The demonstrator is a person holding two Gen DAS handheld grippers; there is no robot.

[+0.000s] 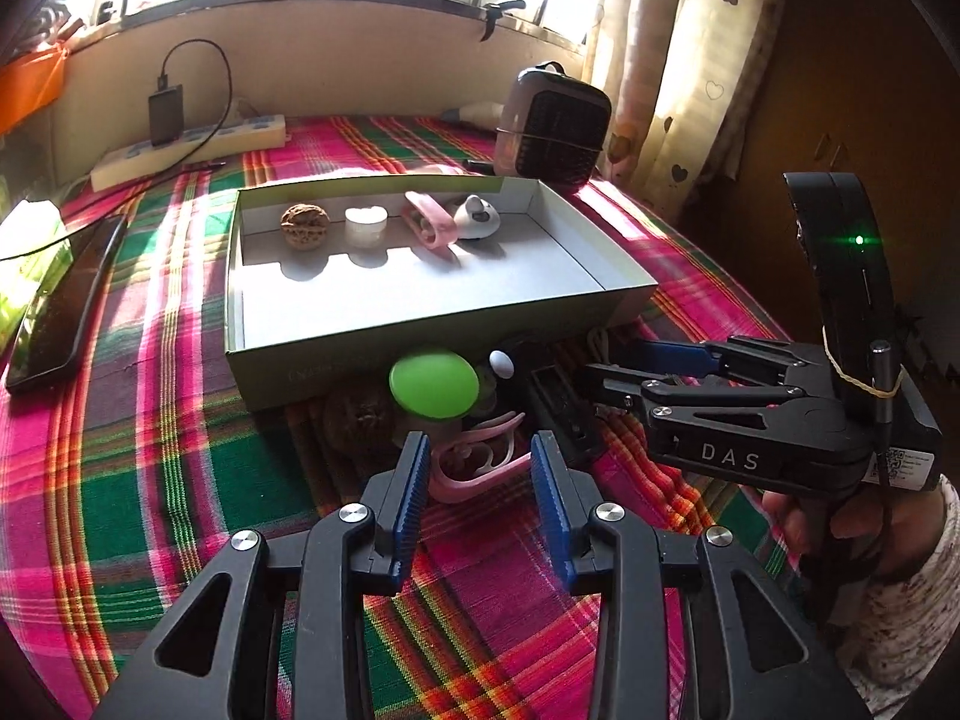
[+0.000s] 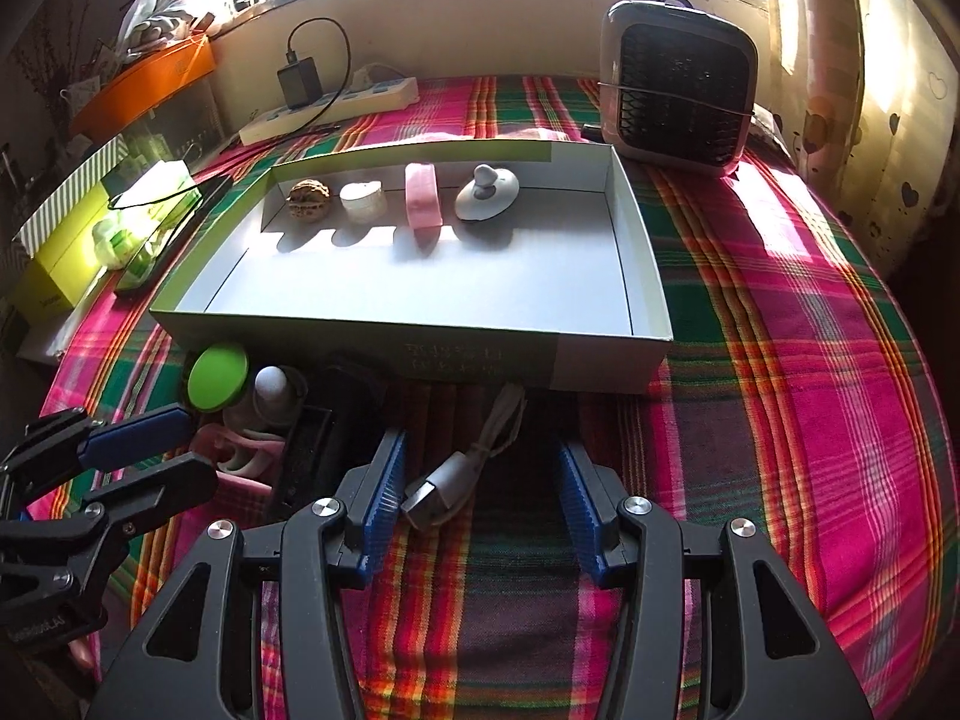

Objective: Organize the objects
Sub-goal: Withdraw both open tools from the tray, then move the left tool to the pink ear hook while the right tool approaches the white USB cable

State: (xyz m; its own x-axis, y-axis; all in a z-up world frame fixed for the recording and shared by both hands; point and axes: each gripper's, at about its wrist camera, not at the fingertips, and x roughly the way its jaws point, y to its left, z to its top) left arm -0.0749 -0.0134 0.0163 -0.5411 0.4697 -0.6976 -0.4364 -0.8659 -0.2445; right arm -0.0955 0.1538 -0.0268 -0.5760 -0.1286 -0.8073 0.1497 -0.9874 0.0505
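Note:
A shallow cardboard box (image 1: 420,324) (image 2: 360,330) holds a walnut (image 1: 305,225), a white heart-shaped pot (image 1: 366,226), a pink clip (image 1: 429,222) and a grey-white knob (image 1: 477,216) in a row along its far wall. In front of the box lies a heap: a green round lid (image 1: 433,384) (image 2: 217,377), a dark walnut (image 1: 360,420), a small white oval (image 1: 501,363) and a black holder (image 1: 564,414). My left gripper (image 1: 480,456) (image 2: 198,444) is open around a second pink clip (image 1: 474,471). My right gripper (image 2: 480,480) (image 1: 594,375) is open around a grey USB cable plug (image 2: 432,495), not touching it.
A small fan heater (image 2: 678,102) stands at the back right. A power strip with a black charger (image 2: 300,81) lies at the back left, and a phone (image 1: 60,318) on the left. A person's hand (image 1: 840,516) holds the right gripper. A plaid cloth (image 2: 780,360) covers the table.

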